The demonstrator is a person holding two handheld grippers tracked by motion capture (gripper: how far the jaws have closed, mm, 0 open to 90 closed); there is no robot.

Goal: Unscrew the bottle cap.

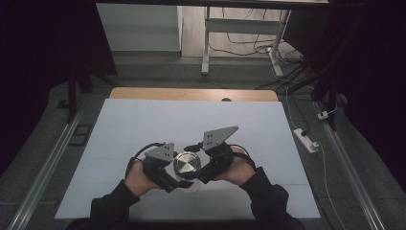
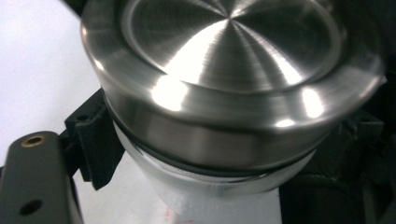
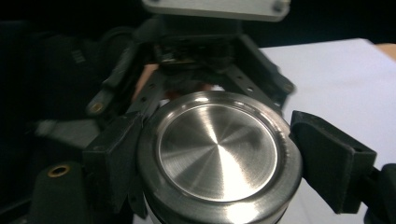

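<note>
White tabletop [image 1: 143, 124] lay under both hands. Between them stood a jar, upright; the left tool [image 1: 168, 178] gripped its pale body [image 2: 215, 196], the right tool [image 3: 205, 158] clamped its steel lid [image 3: 217, 151].

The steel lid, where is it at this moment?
In the high view the steel lid sits on a clear jar near the table's front edge, between the left gripper and the right gripper, which grip it from both sides.
</note>
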